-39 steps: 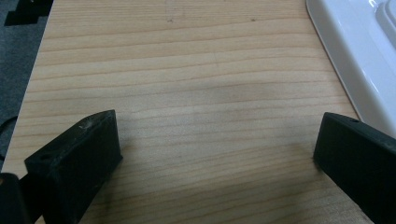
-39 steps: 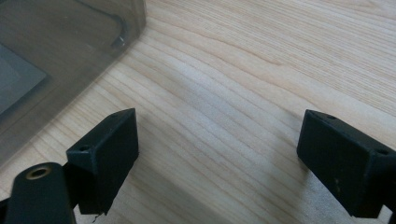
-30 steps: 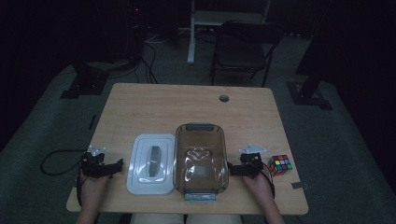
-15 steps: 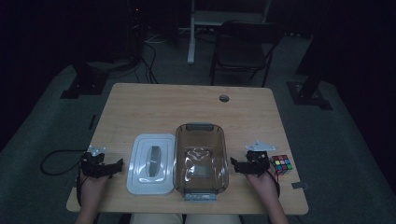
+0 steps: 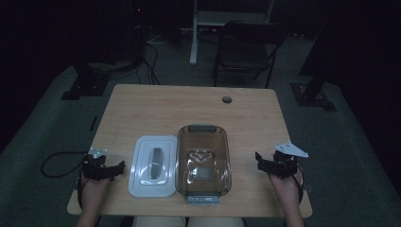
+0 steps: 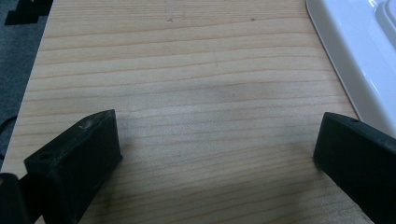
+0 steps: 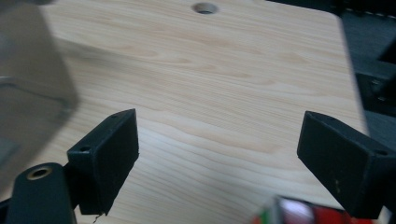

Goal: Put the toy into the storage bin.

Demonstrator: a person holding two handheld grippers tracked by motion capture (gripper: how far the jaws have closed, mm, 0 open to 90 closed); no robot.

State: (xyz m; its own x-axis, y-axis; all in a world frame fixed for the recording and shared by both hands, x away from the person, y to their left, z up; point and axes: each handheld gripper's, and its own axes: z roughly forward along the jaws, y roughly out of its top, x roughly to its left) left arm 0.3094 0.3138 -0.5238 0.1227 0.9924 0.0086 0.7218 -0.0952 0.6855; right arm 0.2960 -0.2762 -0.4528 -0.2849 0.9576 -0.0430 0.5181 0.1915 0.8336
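High view: right gripper (image 5: 265, 163) near table (image 5: 189, 109) right edge, wide open, empty; container (image 5: 203, 161) mid-front, lid (image 5: 152, 165) beside. Left gripper view: left gripper (image 6: 217, 154) spread, empty, beside lid. Right gripper view: cube (image 7: 299, 212) under jaws; risk of knocking it off edge.
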